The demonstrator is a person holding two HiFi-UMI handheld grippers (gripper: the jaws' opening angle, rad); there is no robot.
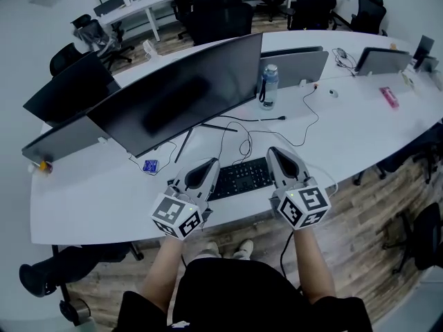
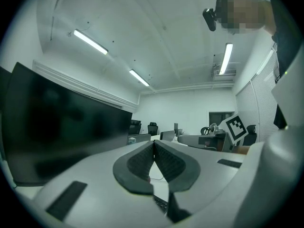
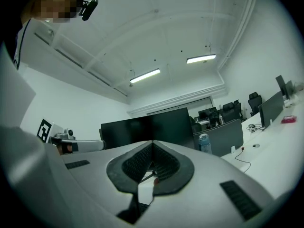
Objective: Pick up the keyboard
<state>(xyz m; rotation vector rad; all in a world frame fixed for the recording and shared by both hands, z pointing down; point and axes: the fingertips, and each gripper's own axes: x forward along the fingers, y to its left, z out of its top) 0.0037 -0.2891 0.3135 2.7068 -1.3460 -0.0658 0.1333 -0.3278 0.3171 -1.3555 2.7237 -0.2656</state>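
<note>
Left tongs (image 1: 210,164) are closed, pads pressed together with nothing between them. Right tongs (image 1: 274,152) are closed and empty as well. Both point level over the near part of the white surface (image 1: 346,126). The black keyboard (image 1: 241,178) lies flat on that surface between the two. Beyond it stand a wide dark monitor (image 1: 181,94) and a water bottle (image 1: 268,86).

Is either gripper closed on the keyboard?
No: the left gripper and right gripper both show jaws shut on nothing, and the keyboard lies on the desk between them.
</note>
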